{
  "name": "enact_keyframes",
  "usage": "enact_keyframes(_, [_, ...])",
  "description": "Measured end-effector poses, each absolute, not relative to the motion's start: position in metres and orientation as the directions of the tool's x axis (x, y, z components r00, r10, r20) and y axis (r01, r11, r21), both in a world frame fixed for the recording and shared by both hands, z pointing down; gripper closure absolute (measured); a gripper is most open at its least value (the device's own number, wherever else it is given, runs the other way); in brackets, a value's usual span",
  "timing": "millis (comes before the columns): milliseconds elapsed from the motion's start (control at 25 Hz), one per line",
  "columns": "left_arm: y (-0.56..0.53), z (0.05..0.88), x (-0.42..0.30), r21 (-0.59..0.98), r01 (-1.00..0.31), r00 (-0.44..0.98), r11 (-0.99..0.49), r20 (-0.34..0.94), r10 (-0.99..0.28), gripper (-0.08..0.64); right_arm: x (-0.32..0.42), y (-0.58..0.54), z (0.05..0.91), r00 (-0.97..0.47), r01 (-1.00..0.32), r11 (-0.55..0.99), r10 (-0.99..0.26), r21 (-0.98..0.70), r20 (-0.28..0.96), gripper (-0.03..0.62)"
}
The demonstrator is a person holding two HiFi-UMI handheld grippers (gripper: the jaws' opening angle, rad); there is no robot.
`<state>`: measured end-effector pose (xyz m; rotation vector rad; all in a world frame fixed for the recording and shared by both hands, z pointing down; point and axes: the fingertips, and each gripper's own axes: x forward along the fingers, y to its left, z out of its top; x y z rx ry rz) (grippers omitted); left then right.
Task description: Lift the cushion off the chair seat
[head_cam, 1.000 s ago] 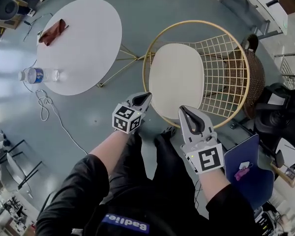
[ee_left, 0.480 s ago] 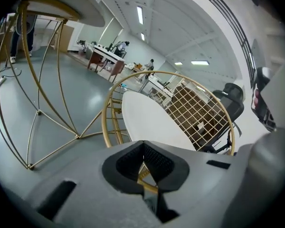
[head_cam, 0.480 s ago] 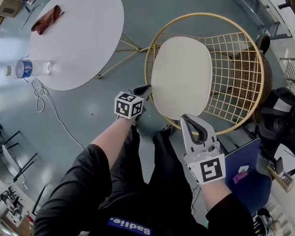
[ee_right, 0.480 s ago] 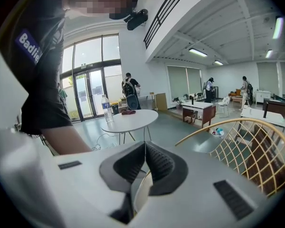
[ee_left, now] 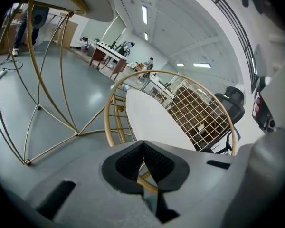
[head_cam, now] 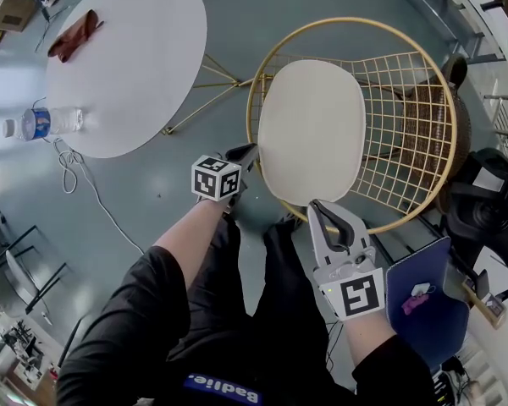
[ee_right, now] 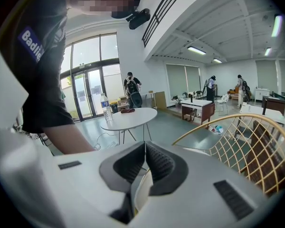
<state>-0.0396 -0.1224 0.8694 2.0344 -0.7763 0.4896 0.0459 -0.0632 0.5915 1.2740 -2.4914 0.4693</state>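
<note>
Left hand-held gripper was clenched, pads tip to tip w/ nothing pinched. It sat at the 8 o'clock edge of the cushion, just beside the gold rim, which showed thru the gap under its tips in the left gripper view. Right hand-held gripper was clenched too, tips together, at the cushion's 6 o'clock edge. A cream edge showed low btw its jaws in the right gripper view, and the tips met above it.

Cushion, cream and oval, lay flat on the seat of the gold wire chair, mesh back at its 3 o'clock. A brown wicker piece stood just behind the mesh.

Round white bench stood at the chair's 9 o'clock, apart from it. It carried a water bottle near its 8 o'clock rim and a dark red item near 10 o'clock. A white cable looped on the glossy grey-blue floor by the bench. A blue panel lay approx 4 o'clock of the right hand-held gripper.

Room: big hall, white ceiling w/ strip lights, glass doors, desks and people far off.
</note>
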Motion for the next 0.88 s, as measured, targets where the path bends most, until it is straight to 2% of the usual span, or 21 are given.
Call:
enact_keyframes(280, [-0.121, 0.872, -0.038, 0.585, -0.678, 0.73, -0.445, 0.605, -0.318, 0.551, 0.048, -0.06, 0.596, -0.557, -0.822, 0.549, -0.718, -0.151, 0.417, 0.565])
enact_keyframes(320, [-0.121, 0.873, -0.037, 0.599, -0.671, 0.738, -0.438, 0.6, -0.31, 0.387, 0.049, -0.06, 0.596, -0.555, -0.823, 0.547, -0.72, -0.152, 0.417, 0.565])
enact_keyframes(360, [-0.12, 0.874, -0.036, 0.61, -0.666, 0.743, -0.429, 0.597, -0.303, 0.377, 0.049, -0.06, 0.596, -0.555, -0.824, 0.545, -0.721, -0.154, 0.416, 0.565])
enact_keyframes(880, [-0.121, 0.888, -0.026, 0.669, -0.645, 0.763, -0.368, 0.593, -0.258, 0.377, 0.051, -0.05, 0.603, -0.557, -0.821, 0.548, -0.709, -0.16, 0.433, 0.565])
